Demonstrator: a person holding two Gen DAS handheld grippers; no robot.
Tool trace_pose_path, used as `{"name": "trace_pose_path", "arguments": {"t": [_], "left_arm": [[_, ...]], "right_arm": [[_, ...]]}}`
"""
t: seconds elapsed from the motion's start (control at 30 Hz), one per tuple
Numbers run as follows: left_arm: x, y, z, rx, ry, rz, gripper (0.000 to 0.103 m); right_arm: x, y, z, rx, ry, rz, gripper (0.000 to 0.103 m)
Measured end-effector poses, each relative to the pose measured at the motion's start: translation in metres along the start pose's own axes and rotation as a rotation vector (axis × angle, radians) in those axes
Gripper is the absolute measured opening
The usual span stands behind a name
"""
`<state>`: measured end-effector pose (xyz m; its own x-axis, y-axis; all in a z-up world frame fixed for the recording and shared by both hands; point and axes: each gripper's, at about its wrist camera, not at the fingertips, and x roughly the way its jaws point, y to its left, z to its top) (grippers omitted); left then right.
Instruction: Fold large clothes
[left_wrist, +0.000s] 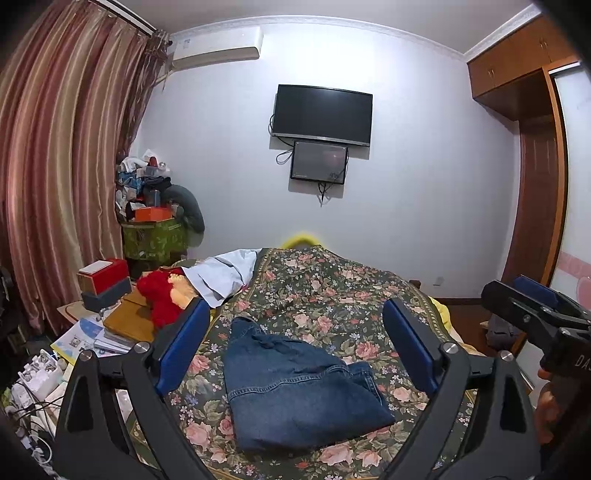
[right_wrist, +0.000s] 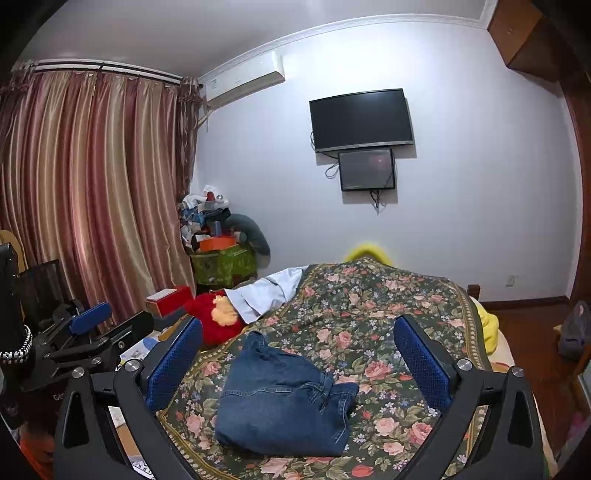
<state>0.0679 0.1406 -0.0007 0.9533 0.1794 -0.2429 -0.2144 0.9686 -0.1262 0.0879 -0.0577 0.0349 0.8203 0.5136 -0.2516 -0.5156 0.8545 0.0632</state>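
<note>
Denim jeans (left_wrist: 295, 387), one folded; two grippers spread.

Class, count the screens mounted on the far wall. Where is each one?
2. A large dark screen hangs high on the wall; a smaller screen sits directly beneath it, cables dangling below. None appears hidden.

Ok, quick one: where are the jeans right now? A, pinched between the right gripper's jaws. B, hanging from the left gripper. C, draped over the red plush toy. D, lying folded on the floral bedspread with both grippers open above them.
D: the folded jeans lie flat on the floral bedspread, and the left gripper and right gripper both have their jaws spread wide, holding nothing.
</note>
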Motion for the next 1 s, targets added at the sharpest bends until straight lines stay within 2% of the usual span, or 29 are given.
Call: {"name": "trace_pose_path", "arguments": {"t": [0.3,1.0], "left_arm": [[0.0008,0.0021,-0.0012,-0.001,0.021,-0.037,0.095],[-0.0007,-0.0017,-0.0005,0.027,0.01,-0.041,0.095]], "right_arm": [[0.0004,0.0007,-0.0013,0.02,0.007,-0.013,0.103],[-0.0006,-0.0006,0.0013,0.028,0.003,-0.023,0.103]]}}
